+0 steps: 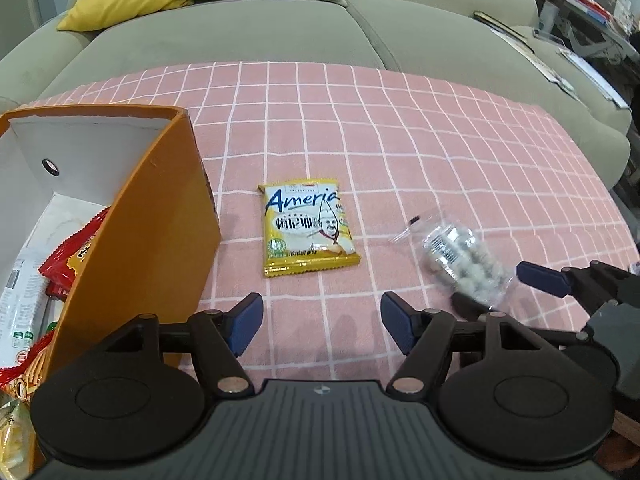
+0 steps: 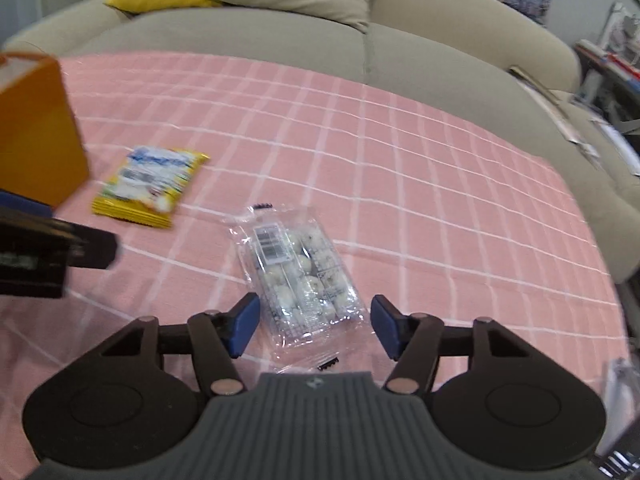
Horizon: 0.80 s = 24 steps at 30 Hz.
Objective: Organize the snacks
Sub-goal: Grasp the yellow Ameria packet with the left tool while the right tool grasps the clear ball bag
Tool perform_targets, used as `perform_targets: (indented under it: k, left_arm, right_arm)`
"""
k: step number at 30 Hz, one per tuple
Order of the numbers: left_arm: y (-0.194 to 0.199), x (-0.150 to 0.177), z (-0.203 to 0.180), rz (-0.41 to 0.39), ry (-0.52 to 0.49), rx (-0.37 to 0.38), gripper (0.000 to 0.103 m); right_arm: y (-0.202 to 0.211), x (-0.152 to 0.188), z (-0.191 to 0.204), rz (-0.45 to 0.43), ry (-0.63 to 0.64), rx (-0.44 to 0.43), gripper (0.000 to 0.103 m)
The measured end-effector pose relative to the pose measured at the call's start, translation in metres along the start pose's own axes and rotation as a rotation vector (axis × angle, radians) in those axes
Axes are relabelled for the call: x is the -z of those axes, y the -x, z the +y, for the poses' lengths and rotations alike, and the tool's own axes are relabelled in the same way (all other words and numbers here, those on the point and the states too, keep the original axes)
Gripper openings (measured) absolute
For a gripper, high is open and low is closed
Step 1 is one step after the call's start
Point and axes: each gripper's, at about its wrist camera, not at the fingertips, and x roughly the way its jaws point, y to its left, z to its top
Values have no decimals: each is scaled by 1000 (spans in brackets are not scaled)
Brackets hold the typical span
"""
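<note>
My right hand-held gripper (image 2: 314, 326) straddles the near end of the clear packet of pale round sweets (image 2: 298, 280) on the pink checked cloth (image 2: 440, 200). Its pads stand just beside the wrapper's edges, and I cannot tell whether they touch it. The packet's long axis runs away from me, barcode end farthest. My left hand-held gripper (image 1: 322, 326) is wide open and empty, with the yellow snack packet (image 1: 308, 228) lying lengthwise ahead and the orange box (image 1: 132, 216) to its left.
</note>
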Motion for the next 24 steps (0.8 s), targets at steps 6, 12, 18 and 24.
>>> perform_targets:
  k: [6,12,18,24]
  left_arm:
    - [-8,-7,3,-16,68,-6,86]
    - [-26,-16,-1,-17,79,-39,87]
    - [-45,-26,-6,-26,76,-58,88]
    - [-63,-32,-4,-9,62,-78,85]
  right_arm:
    - [-3,-10,-14,-62,97,-127,82]
    - [-17,-20,-23,-34,133,-198,82]
    - [-21,-12,-21,9,69,-207,70]
    - [-20,-3,-20,34,-26,-156,60]
